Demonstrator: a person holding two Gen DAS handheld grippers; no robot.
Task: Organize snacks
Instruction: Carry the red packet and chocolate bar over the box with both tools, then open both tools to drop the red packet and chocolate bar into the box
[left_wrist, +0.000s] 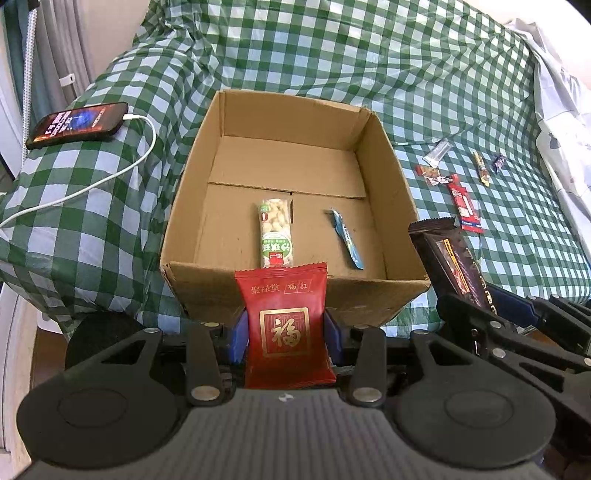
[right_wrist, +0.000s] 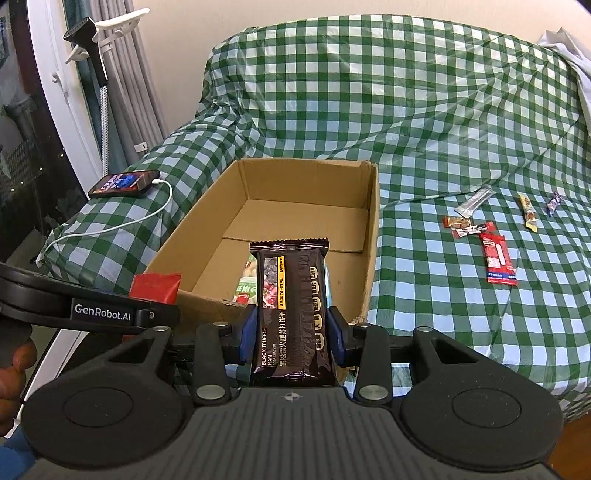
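Observation:
My left gripper is shut on a red snack packet with a gold emblem, held upright just before the near wall of an open cardboard box. Inside the box lie a green-labelled nut bar and a thin blue sachet. My right gripper is shut on a dark brown cracker pack, also at the box's near edge. That brown pack shows at the right in the left wrist view. The red packet pokes above the left gripper's arm in the right wrist view.
Several small wrapped snacks lie on the green checked cloth right of the box, among them a red pack and a silver stick. A phone on a white charging cable rests left of the box. A hand holds the left gripper.

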